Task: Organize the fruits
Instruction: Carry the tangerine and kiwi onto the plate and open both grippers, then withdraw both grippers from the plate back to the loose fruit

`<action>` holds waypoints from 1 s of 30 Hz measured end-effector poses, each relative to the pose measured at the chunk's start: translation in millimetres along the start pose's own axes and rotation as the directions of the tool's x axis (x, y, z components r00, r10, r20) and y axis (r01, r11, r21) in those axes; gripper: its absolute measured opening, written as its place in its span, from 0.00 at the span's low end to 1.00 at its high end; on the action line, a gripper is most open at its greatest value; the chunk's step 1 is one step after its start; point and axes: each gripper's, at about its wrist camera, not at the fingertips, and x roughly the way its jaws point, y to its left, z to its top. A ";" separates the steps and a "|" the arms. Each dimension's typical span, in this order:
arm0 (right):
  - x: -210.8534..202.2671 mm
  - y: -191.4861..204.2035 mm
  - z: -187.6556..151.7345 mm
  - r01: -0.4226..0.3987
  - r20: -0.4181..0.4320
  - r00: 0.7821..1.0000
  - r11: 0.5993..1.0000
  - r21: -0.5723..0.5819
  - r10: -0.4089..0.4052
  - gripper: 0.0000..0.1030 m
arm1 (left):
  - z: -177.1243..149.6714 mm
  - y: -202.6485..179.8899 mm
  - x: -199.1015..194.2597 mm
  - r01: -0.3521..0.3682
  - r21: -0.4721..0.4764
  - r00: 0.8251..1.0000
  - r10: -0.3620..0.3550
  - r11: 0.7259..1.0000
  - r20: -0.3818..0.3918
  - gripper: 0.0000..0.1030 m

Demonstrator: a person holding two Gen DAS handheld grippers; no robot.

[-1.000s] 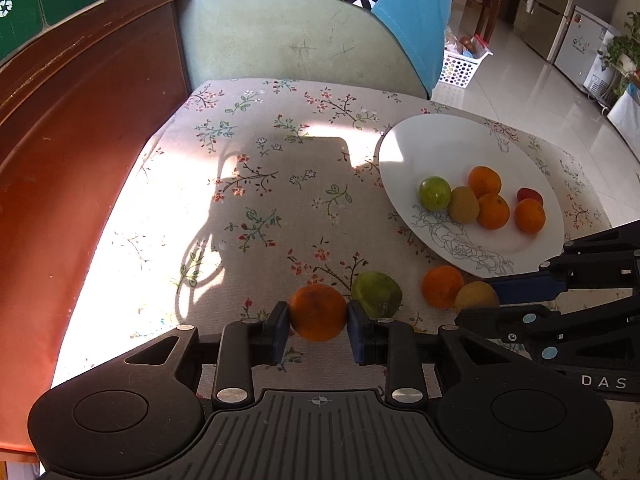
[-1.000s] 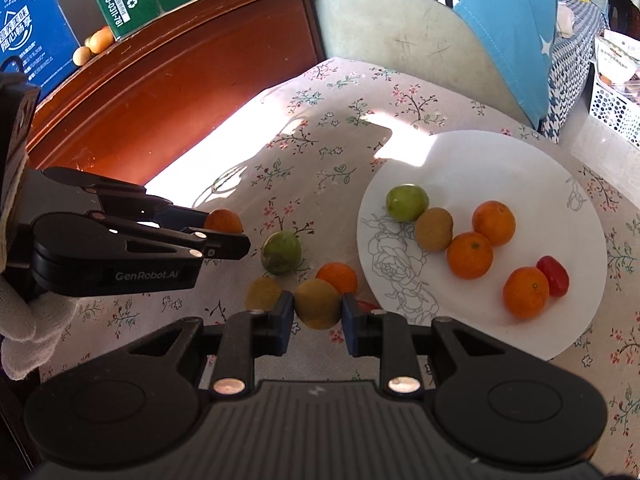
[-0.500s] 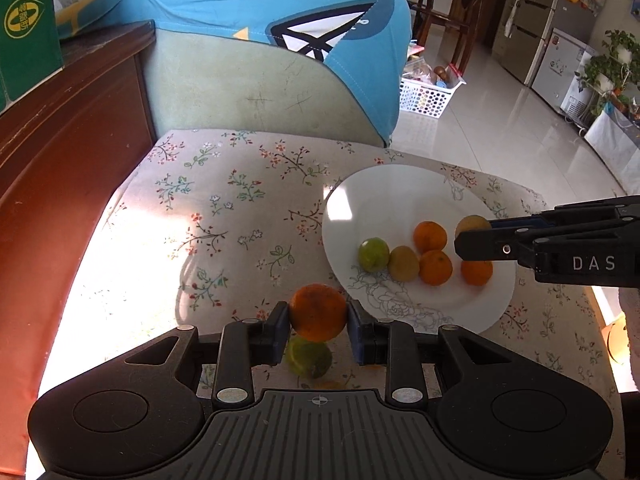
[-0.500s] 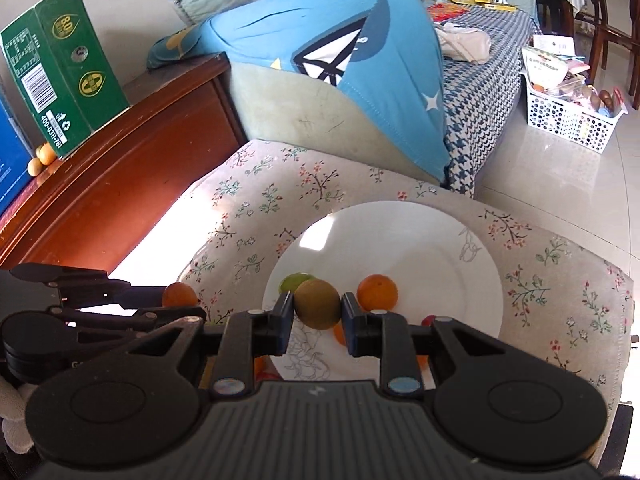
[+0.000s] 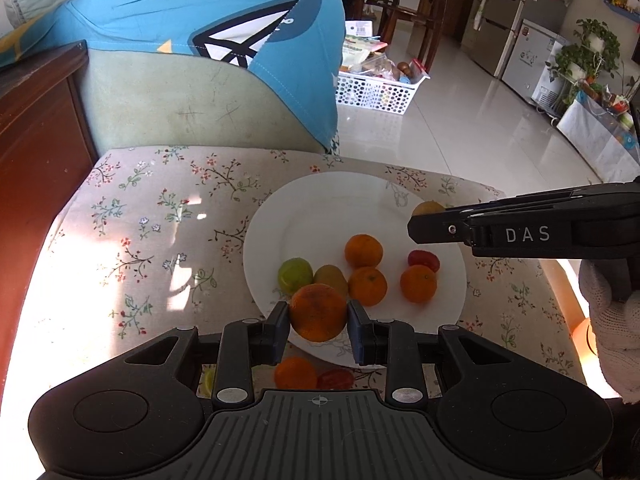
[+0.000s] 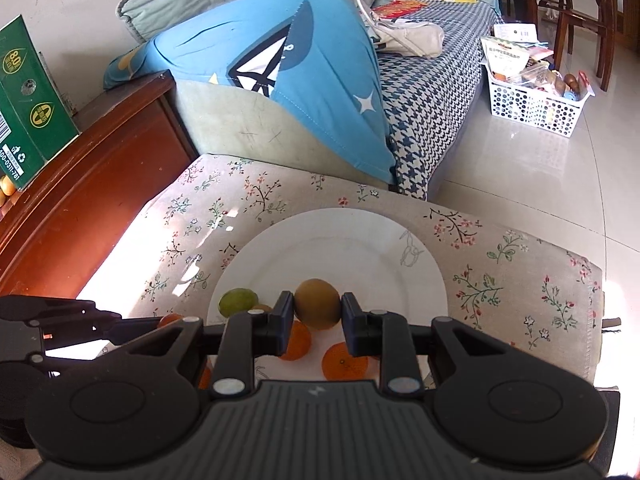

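Note:
My left gripper [image 5: 318,318] is shut on an orange [image 5: 318,312] and hangs over the near rim of the white plate [image 5: 320,208]. On the plate lie a green fruit [image 5: 295,275], a kiwi [image 5: 329,276], three oranges [image 5: 363,251] and a red fruit [image 5: 423,260]. Another orange [image 5: 295,374] and a red fruit [image 5: 335,378] lie on the cloth below my fingers. My right gripper [image 6: 317,311] is shut on a brownish kiwi [image 6: 317,309] above the plate [image 6: 360,240]. From the left wrist view the right gripper [image 5: 420,220] reaches in from the right.
The plate sits on a floral-clothed table [image 5: 160,216]. A dark wooden cabinet [image 5: 36,152] borders the left side, a sofa with a blue cover [image 5: 224,40] stands behind. A white basket [image 5: 376,88] is on the tiled floor. A gloved hand [image 5: 612,320] is at the right.
Both grippers rose from the cloth and moved over the plate, each carrying its fruit. The right gripper with the kiwi now hangs over the plate's far right part.

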 end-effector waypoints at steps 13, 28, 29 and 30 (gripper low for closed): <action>16.9 -13.2 -4.2 0.023 -0.038 0.999 0.998 0.052 -0.021 0.25 | 0.3 -14.9 21.3 0.021 0.007 0.999 -0.021 1.000 -0.034 0.27; 12.4 -13.0 -4.5 0.019 -0.032 0.999 0.995 0.093 -0.016 0.29 | 5.4 -13.7 10.5 0.006 -0.019 1.000 -0.006 1.000 -0.008 0.54; 12.0 -12.1 -4.8 0.017 -0.033 0.999 0.996 0.091 -0.014 0.29 | 6.2 -12.0 8.5 0.001 -0.026 1.000 -0.001 1.000 -0.007 0.55; 11.8 -11.2 -5.3 0.014 -0.034 0.999 0.996 0.090 -0.011 0.29 | 6.8 -9.7 6.2 -0.005 -0.035 1.000 0.005 0.999 -0.004 0.60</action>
